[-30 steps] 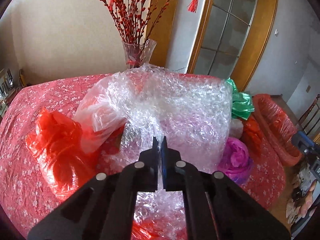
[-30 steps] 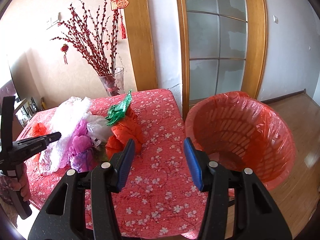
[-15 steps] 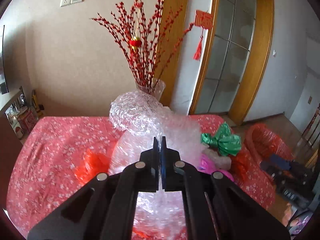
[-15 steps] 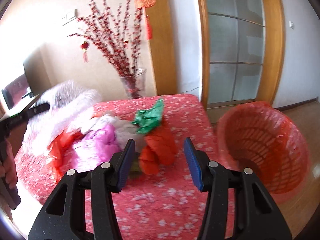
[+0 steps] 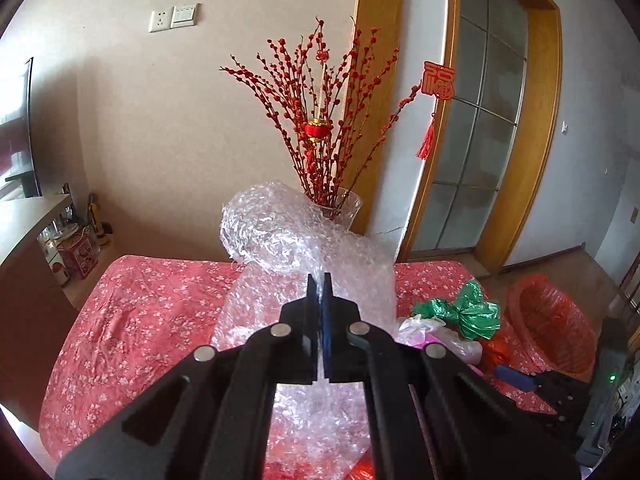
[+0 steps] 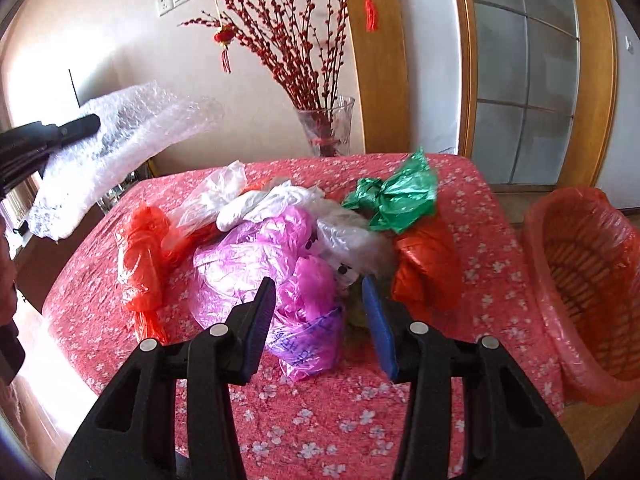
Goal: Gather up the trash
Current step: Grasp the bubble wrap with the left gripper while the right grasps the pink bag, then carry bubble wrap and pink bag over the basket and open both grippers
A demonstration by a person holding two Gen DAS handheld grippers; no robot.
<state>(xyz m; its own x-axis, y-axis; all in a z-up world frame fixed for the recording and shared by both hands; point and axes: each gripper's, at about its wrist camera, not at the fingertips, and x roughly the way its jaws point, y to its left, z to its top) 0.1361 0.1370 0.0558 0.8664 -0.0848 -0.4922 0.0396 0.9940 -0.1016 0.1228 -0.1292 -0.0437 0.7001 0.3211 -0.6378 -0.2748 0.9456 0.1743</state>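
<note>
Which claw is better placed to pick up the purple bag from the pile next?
Right. The right claw is open and empty, straddling the purple bag. The left claw is shut on the bubble wrap, held up off the table.

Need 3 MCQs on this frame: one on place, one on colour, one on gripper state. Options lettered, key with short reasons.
1. Where is the basket relative to the table?
A. On its middle
B. Beside its right edge
C. Behind the vase

2. What colour is the bag lying nearest the vase?
A. Green
B. Blue
C. Yellow

3. What is the state of the left gripper?
A. Open and empty
B. Shut on the bubble wrap
C. Shut on a purple bag

Key:
1 B: the right wrist view shows the basket off the table's right edge.
2 A: the crumpled green bag sits closest below the vase.
3 B: its fingers are pressed together on the bubble wrap, which hangs clear of the table in the right wrist view.
</note>
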